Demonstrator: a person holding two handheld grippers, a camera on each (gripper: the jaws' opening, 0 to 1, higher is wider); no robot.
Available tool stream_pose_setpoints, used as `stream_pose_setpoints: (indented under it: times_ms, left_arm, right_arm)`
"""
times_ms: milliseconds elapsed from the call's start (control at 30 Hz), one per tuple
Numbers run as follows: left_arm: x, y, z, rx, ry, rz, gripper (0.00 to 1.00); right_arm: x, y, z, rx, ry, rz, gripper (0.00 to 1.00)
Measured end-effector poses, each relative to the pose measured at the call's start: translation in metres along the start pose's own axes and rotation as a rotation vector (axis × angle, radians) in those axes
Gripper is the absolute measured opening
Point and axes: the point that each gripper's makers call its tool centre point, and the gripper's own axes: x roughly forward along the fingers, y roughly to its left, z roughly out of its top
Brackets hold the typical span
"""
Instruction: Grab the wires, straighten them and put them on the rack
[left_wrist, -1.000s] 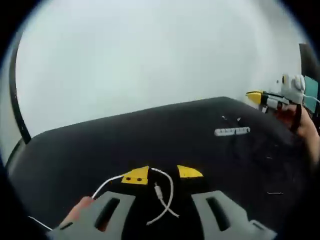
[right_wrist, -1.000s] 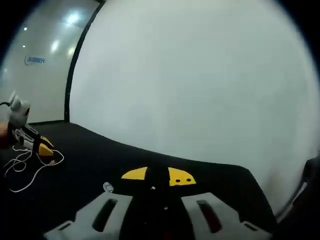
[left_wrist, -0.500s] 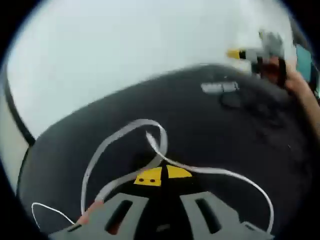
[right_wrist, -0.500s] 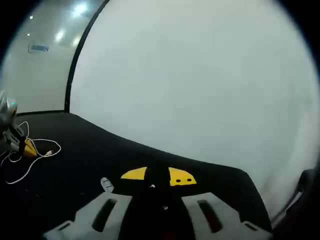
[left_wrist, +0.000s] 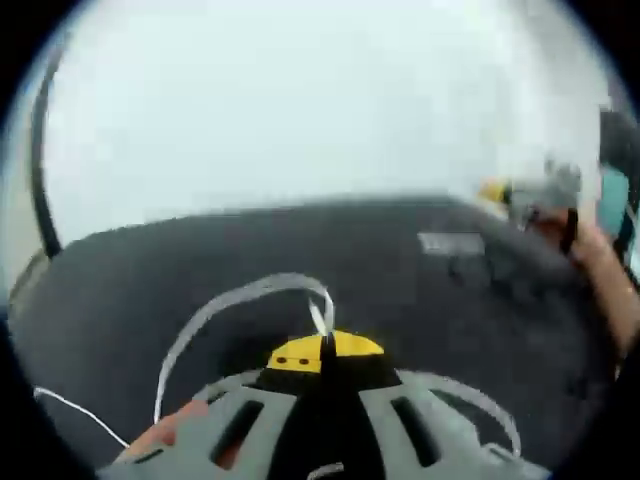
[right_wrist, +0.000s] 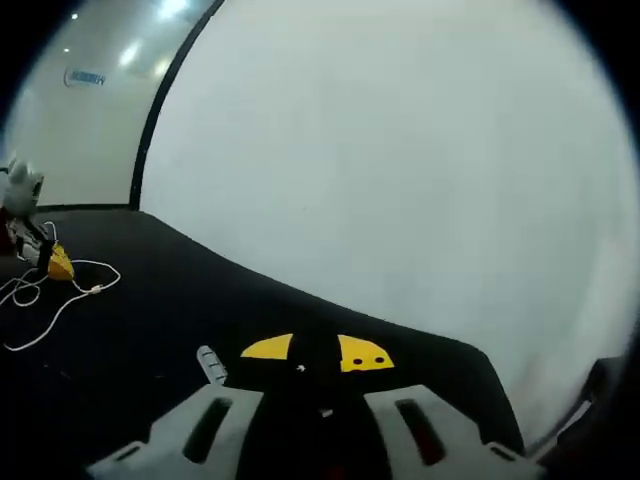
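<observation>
A white wire (left_wrist: 235, 300) is pinched between the closed yellow tips of the left tongs (left_wrist: 326, 350) in the left gripper view, its end poking up at the meeting of the tips; from there it arcs away toward 10 o'clock and drops down to 8 o'clock, while another stretch curves out low at 4 o'clock. The picture is blurred, so finer detail of the wire is lost. A thinner white strand (left_wrist: 75, 412) lies on the black surface (left_wrist: 150, 260) at 8 o'clock. The small grey rack (left_wrist: 450, 243) sits on the surface at 2 o'clock, well apart from the held wire. Just beyond it, at 3 o'clock, a hand (left_wrist: 590, 250) holds the other tongs above the surface's far edge. In the right gripper view the right tongs (right_wrist: 312, 353) have their yellow tips drawn together, with nothing seen between them; the rack (right_wrist: 211, 364) lies just beside the left tip. Far off at 9 o'clock the wire (right_wrist: 55, 300) trails in loose loops from the left tongs (right_wrist: 55, 265). A pale wall (right_wrist: 400, 150) stands behind.
</observation>
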Motion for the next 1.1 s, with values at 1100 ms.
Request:
stream_pose_setpoints:
  times_ms: [1100]
  left_arm:
    - [0.061, 0.024, 0.049, -0.288, -0.073, -0.025, 0.02]
  right_arm:
    - [0.007, 0.004, 0.003, -0.087, 0.022, 0.002, 0.15]
